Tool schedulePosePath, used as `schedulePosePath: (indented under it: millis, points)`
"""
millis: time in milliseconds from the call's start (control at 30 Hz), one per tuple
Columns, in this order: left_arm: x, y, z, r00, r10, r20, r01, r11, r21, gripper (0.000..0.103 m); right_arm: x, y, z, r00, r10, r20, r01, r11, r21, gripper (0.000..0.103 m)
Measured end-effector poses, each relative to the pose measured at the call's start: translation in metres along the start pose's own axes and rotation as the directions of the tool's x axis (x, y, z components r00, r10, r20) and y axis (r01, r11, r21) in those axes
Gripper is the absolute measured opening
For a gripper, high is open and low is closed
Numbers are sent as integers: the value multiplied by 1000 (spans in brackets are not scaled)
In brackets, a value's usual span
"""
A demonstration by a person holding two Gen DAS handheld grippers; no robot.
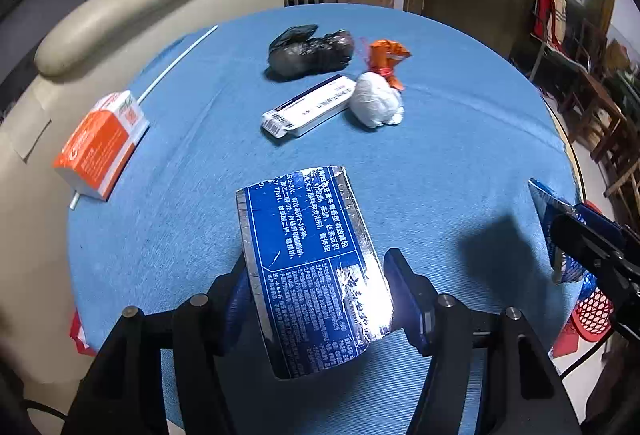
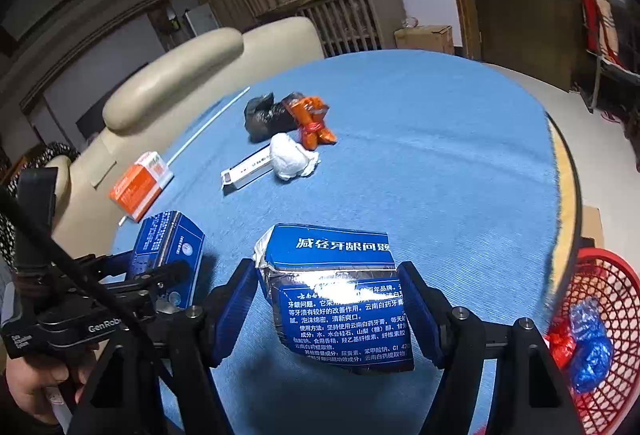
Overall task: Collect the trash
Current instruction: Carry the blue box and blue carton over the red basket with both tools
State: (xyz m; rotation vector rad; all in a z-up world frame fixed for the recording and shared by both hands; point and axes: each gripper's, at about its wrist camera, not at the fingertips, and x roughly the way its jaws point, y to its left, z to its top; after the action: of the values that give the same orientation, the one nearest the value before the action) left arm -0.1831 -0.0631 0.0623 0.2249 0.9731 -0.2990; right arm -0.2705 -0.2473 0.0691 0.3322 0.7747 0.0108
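Two blue cartons, one clamped in each gripper, both lifted clear of blue cloth; left gripper [image 1: 320, 299] pinches carton [image 1: 308, 271] across its width, long axis running forward along fingers; right gripper [image 2: 328, 311] grasps crushed carton [image 2: 340, 295] likewise; red basket [image 2: 600, 315] sits below table edge at right, just beside right gripper, so right hand is nearer; farther on cloth: orange box [image 1: 100, 147], white box [image 1: 308, 107], white wad [image 1: 376, 99], black bag [image 1: 310, 51], orange wrapper [image 1: 386, 61].
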Motion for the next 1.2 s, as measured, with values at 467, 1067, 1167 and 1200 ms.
schedulePosePath:
  millis: [467, 1067, 1167, 1200]
  points:
    - [-17, -53, 2, 1000, -12, 22, 10, 995, 102, 66, -44, -41, -17, 997, -16, 73, 8, 995, 101, 74]
    - [-28, -119, -2, 992, -121, 35, 110, 967, 228, 66, -116, -147, -49, 966, -214, 149, 157, 934, 321, 74]
    - [-30, -135, -2, 989, -143, 37, 129, 958, 255, 66, -126, -169, -57, 957, -253, 143, 188, 913, 362, 74]
    - [-31, -142, -2, 988, -151, 38, 135, 955, 265, 66, -129, -176, -60, 954, -266, 140, 198, 906, 373, 74]
